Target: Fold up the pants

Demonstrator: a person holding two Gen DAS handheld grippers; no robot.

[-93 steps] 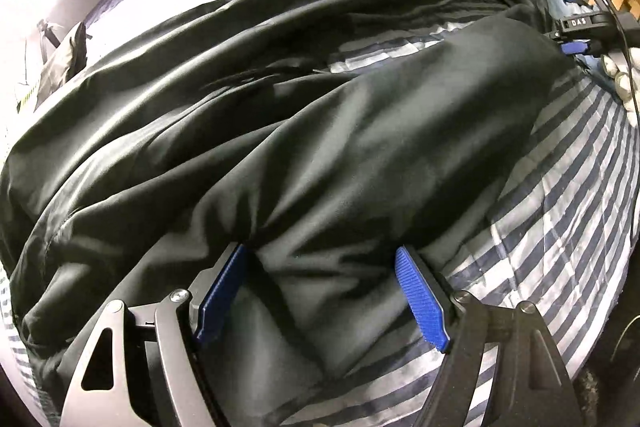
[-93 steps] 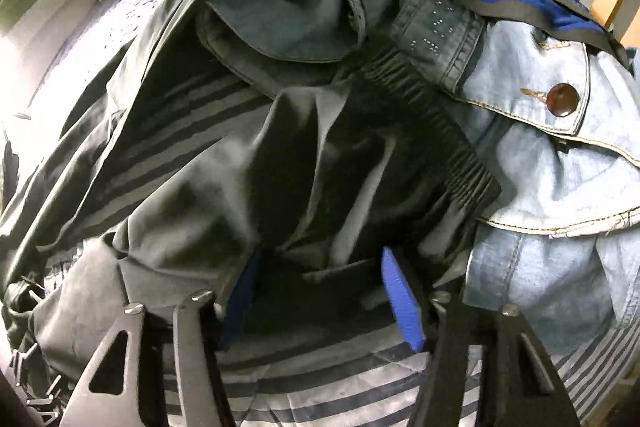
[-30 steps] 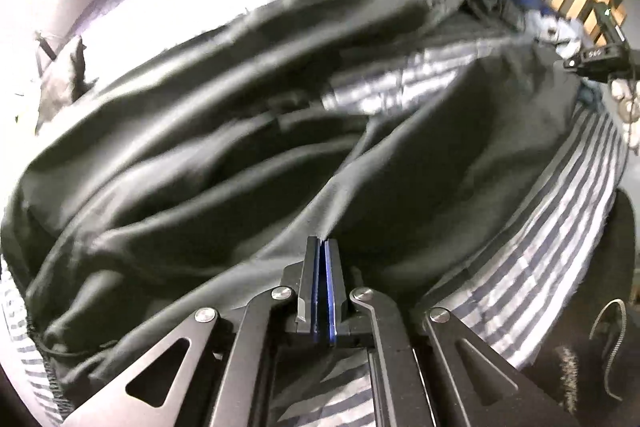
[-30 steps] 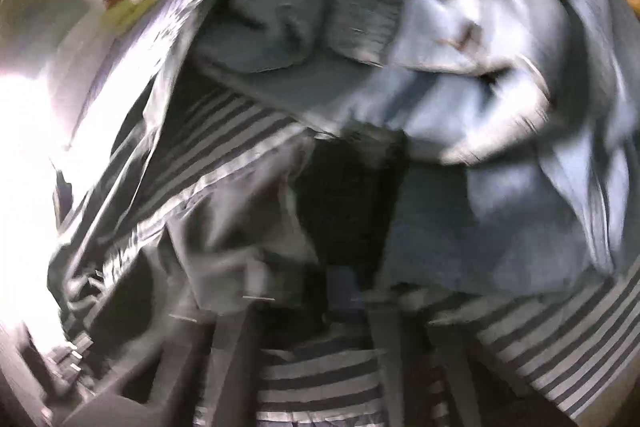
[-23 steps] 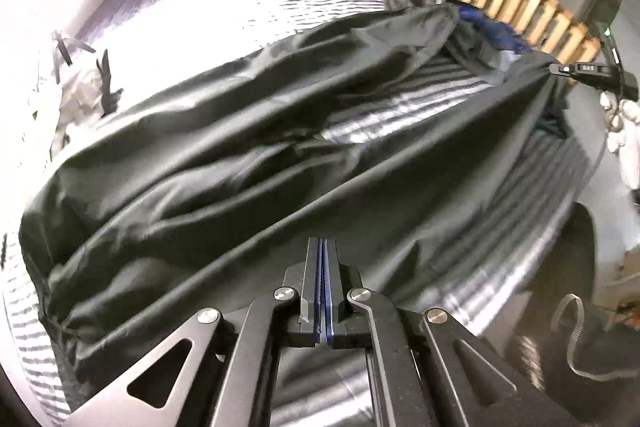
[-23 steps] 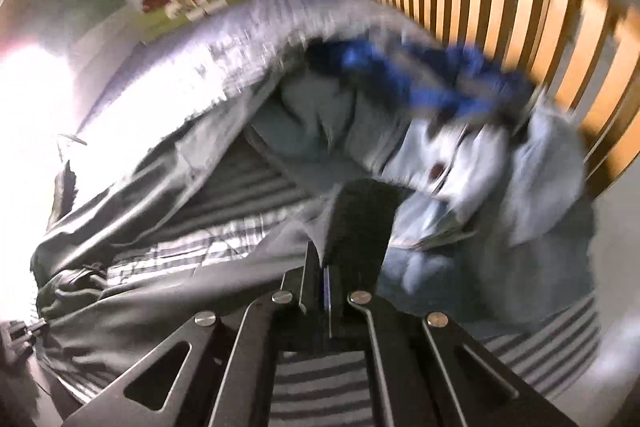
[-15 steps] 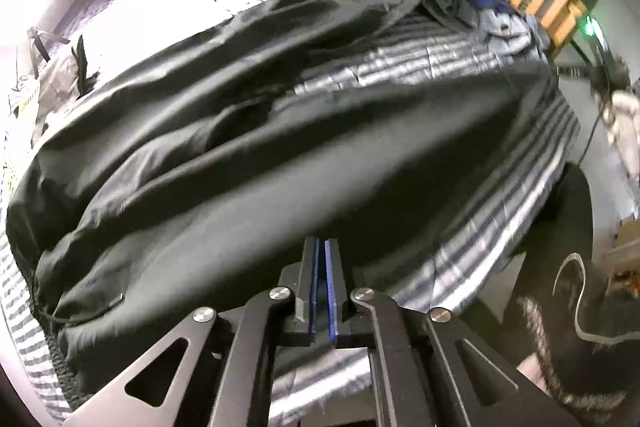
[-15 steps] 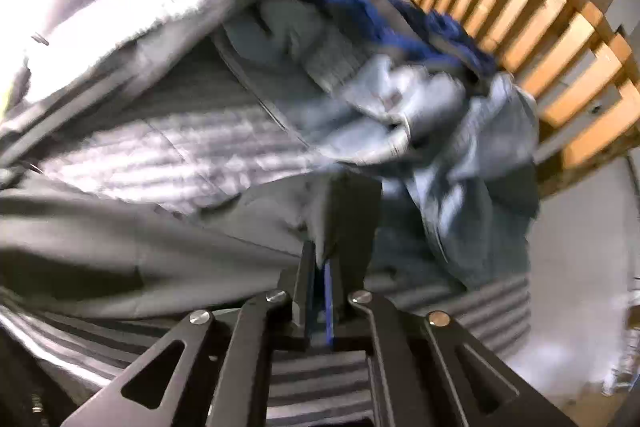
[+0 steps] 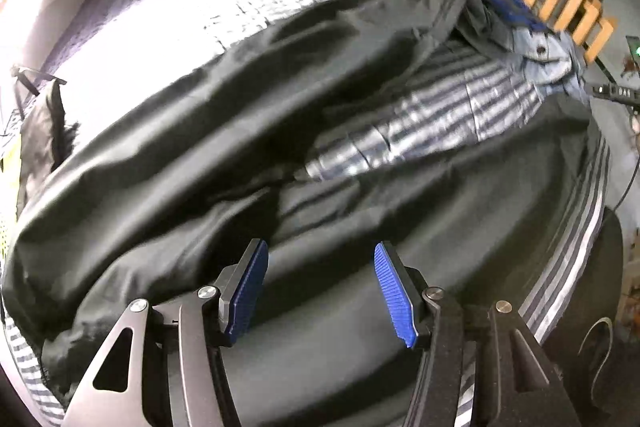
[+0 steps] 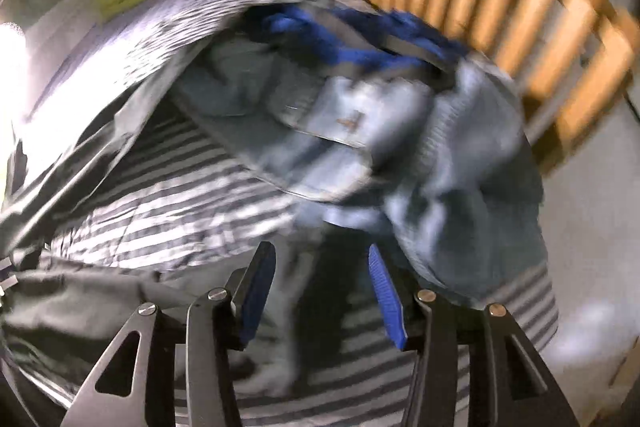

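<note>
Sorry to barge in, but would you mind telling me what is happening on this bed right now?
A person is folding a pair of black pants spread across the striped grey-and-white bedcover, using a handheld gripper in each hand. At this moment the left gripper is open above the near pant leg, gripping nothing. The right gripper is open too, near a heap of light blue denim and blue clothing; that view is blurred. The pants lie unfolded, legs apart.
</note>
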